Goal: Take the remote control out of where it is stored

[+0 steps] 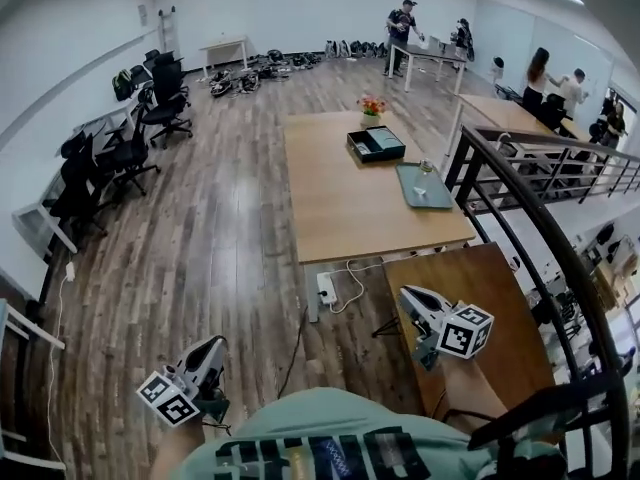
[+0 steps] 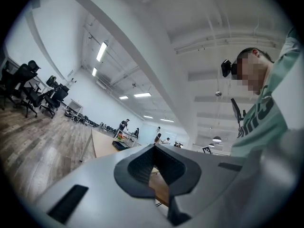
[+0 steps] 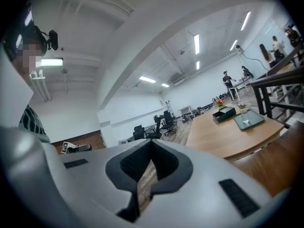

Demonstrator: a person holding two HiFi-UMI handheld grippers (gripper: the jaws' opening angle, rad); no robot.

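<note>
Plastic, light and stiff is how a remote control would be expected to handle: a slim bar with smooth, rather slippery sides, best pinched across its narrow width near the middle so it does not tip. No remote control can be made out in any view. It most likely lies in the dark shallow box (image 1: 376, 144) that sits open toward the far end of the long wooden table (image 1: 340, 218), though the box is too small here to show its contents. Just beside the box, on its nearer right, lies a grey-green tray (image 1: 408, 180), and a small pot of orange flowers (image 1: 371, 107) stands just behind the box. The table is well apart from the person, across a stretch of wood-plank floor (image 1: 220, 238). The person, in a pale green top, holds a gripper low in each hand. The left gripper (image 1: 210, 353), at the lower left of the head view, has its jaws pressed together with nothing between them. Its own view shows the dark pads meeting and only the room beyond. The right gripper (image 1: 412, 303), at the lower right above a smaller wooden desk (image 1: 490, 298), looks likewise closed and empty. Neither gripper touches anything.
</note>
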